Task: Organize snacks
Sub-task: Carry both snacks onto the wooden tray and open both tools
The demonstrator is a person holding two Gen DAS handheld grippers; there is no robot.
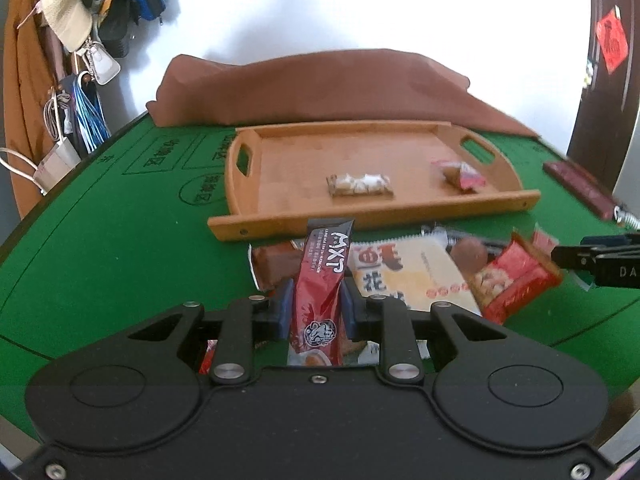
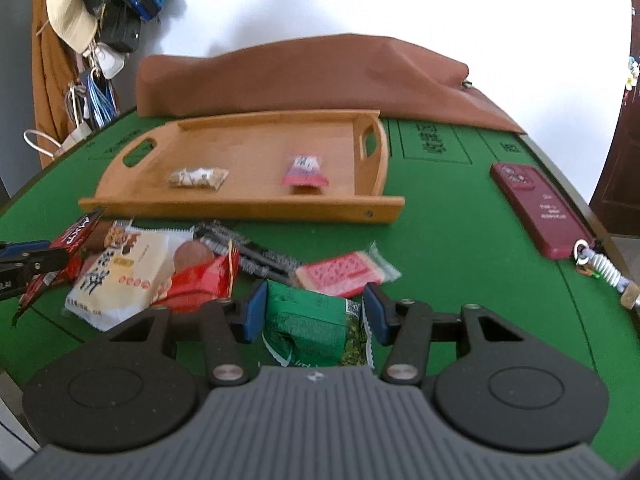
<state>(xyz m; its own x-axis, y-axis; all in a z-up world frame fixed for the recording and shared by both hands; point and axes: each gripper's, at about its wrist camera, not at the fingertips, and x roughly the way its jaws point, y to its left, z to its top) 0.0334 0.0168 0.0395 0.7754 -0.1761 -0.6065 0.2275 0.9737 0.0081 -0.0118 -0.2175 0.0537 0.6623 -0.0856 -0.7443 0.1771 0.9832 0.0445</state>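
Pinching a dark red stick sachet (image 1: 320, 292) upright, the left gripper (image 1: 316, 308) sat narrow w/ both pads on it, just near of the wooden tray (image 1: 372, 216) on the green table (image 1: 112, 248). The right gripper (image 2: 316, 312) stood about half wide around a green snack packet (image 2: 308, 328); can't tell if pads touched it. The tray held a pale nut bar (image 1: 359, 185) at centre & a red candy (image 1: 460, 174) to its right, w/ other snacks piled near of the tray.

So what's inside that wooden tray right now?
Two snacks lie in the wooden tray: a clear packet of pale pieces towards its left and a small red-and-white packet towards its right, apart from each other. The floor between them is bare; nothing hides any part.
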